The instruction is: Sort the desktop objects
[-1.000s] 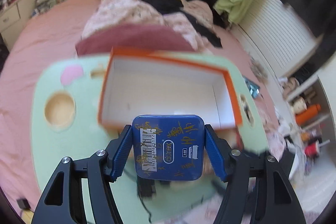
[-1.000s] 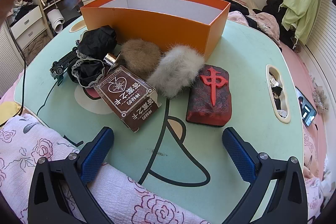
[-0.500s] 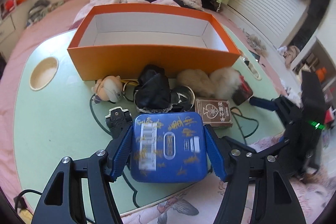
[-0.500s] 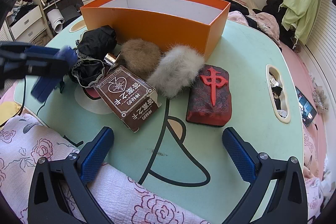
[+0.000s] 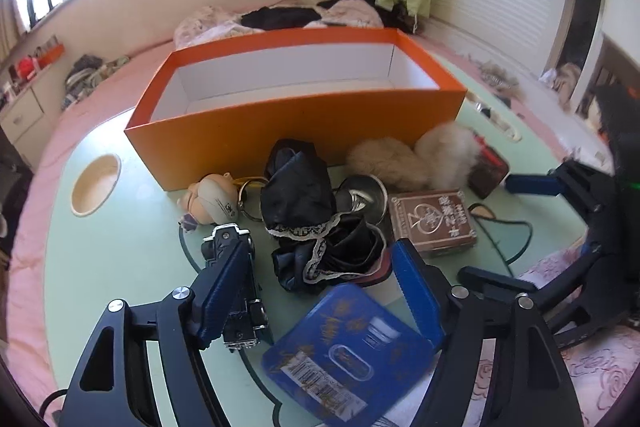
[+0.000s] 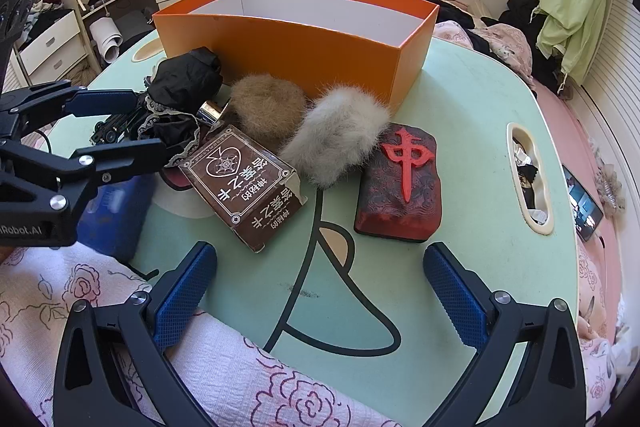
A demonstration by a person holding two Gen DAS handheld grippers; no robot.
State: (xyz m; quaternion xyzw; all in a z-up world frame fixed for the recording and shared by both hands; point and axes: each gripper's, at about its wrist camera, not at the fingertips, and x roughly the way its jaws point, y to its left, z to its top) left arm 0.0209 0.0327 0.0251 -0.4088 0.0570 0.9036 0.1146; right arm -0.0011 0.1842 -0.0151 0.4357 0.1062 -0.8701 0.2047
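Observation:
A blue tin (image 5: pixel 348 351) lies tilted at the near edge of the green table (image 5: pixel 132 239), below and between the fingers of my left gripper (image 5: pixel 320 251). Its jaws are opening and the pads stand clear of the tin. From the right wrist the tin (image 6: pixel 116 215) shows under the left gripper (image 6: pixel 148 125). My right gripper (image 6: pixel 318 255) stands open over the table's front edge, holding nothing. The orange box (image 5: pixel 296 115) stands at the back, nothing visible inside it.
In front of the box lie a black lace cloth (image 5: pixel 300 199), a toy car (image 5: pixel 236 291), a doll keychain (image 5: pixel 212 199), a brown card box (image 6: pixel 240 183), two fur balls (image 6: pixel 336 143) and a red mahjong block (image 6: pixel 400 187). A floral quilt (image 6: pixel 240 367) borders the near edge.
My left gripper came down from over the orange box to the table's near edge. Its jaws widened and the blue tin slipped out onto the table. The right gripper stayed still.

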